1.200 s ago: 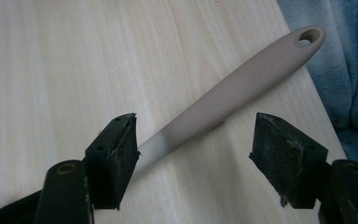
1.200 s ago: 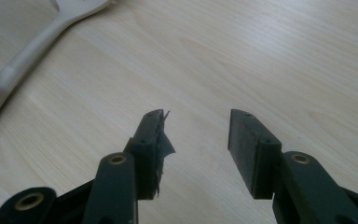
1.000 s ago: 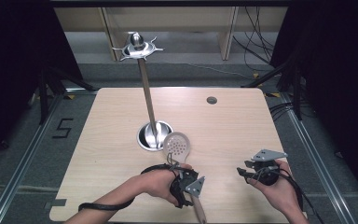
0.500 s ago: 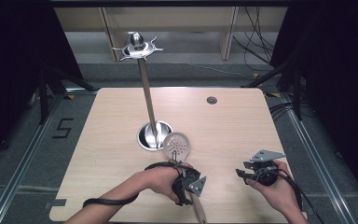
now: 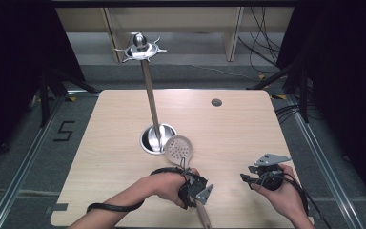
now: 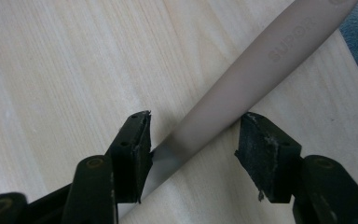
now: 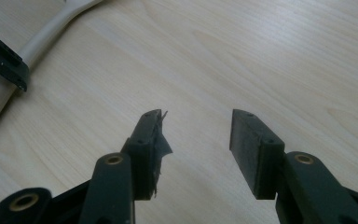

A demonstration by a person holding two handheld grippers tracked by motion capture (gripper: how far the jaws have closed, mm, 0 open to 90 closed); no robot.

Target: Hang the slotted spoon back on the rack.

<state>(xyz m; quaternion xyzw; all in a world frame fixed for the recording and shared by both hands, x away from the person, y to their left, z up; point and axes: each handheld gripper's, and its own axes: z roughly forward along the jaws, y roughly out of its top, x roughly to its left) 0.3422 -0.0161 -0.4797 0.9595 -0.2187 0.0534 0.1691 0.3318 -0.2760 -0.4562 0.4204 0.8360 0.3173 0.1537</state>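
Near the table's (image 5: 124,114) front edge, our left gripper (image 6: 193,140) straddles the skimmer's handle (image 6: 242,79), jaws just closing, one pad touching, the other apart; its long axis runs diagonally toward the stand (image 5: 158,138). Right gripper (image 7: 196,135) hovers open, empty, farther off; the handle's end is cut off

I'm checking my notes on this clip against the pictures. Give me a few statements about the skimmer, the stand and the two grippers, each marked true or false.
1. The skimmer lies on the table. True.
2. The skimmer hangs from the stand. False: it lies beside the stand's base.
3. The skimmer's handle runs between the left gripper's jaws. True; they have just been closing, one pad touching, the other still apart.
4. The right gripper grips the handle. False: its jaws are open over bare wood.
5. The stand has toppled over. False: it stands upright.
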